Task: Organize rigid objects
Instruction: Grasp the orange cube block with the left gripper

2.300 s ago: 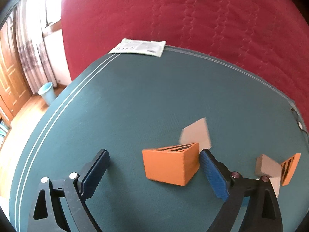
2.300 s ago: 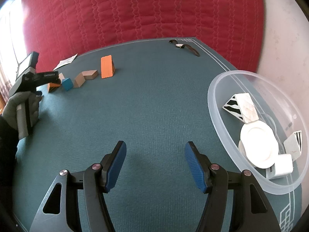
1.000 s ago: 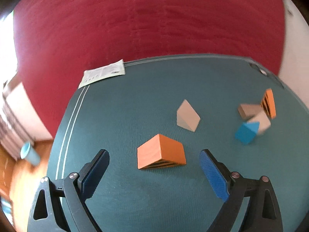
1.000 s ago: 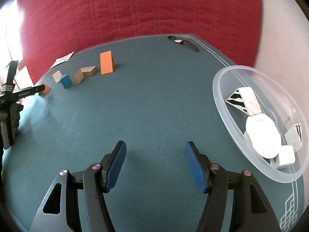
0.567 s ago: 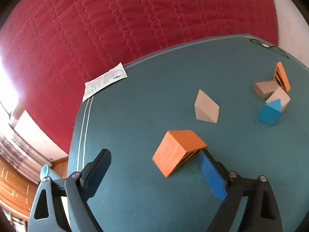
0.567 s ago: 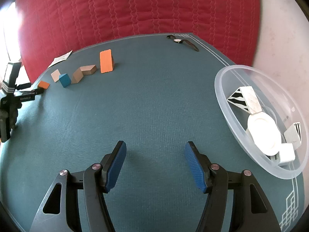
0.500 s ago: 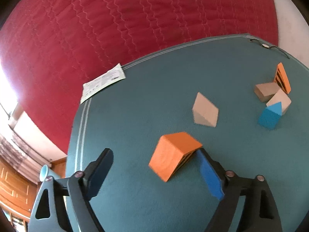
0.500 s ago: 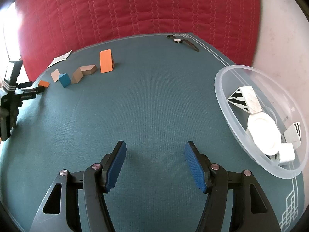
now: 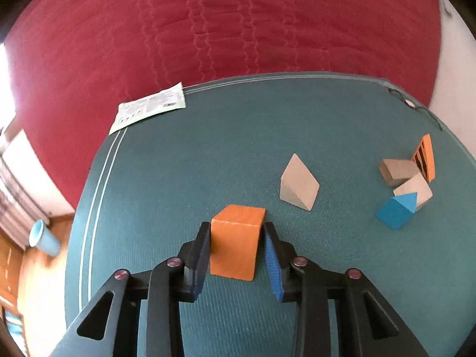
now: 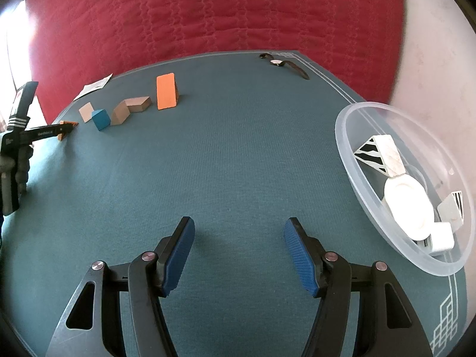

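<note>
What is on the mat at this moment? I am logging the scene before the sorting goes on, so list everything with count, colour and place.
orange block: 1, orange, clamped in the left gripper
orange wedge: 1, orange with a striped end, standing at the far mat
tan blocks: 3, beige, clustered left of the orange wedge
blue block: 1, blue, among the tan blocks
clear bowl: 1, transparent, right mat edge
pieces in the bowl: several, white, two with black stripes
wristwatch: 1, dark strap, far corner
paper leaflet: 1, white, far left edge
green mat: 1, teal
red quilt: 1, behind the mat
left gripper: shut on the orange block, jaws just closed
right gripper: open, empty
</note>
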### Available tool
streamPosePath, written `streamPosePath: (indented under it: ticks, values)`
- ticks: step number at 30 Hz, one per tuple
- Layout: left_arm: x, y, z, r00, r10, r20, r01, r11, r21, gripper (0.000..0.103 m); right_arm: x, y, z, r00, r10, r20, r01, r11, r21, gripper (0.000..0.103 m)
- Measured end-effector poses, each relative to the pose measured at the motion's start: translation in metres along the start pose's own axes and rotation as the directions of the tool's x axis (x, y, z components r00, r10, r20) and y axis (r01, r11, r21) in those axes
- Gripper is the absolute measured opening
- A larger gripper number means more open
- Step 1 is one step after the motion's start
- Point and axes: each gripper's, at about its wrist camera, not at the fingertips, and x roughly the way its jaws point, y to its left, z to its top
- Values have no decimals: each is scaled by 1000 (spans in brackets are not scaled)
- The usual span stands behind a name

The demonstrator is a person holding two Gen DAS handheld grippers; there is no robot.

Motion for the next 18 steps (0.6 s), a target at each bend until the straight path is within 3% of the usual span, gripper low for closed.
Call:
streamPosePath:
  ticks: [8,18]
  values:
    - [-18,-8,-15,998,60,10,-58,992,-110,36,3,25,5,998,61,-7,-62,997,-53,64]
    - [-39,-27,-29,996,73,44,-68,992,-103,36,33,76,40,980,195,-30,-197,972,-126,64]
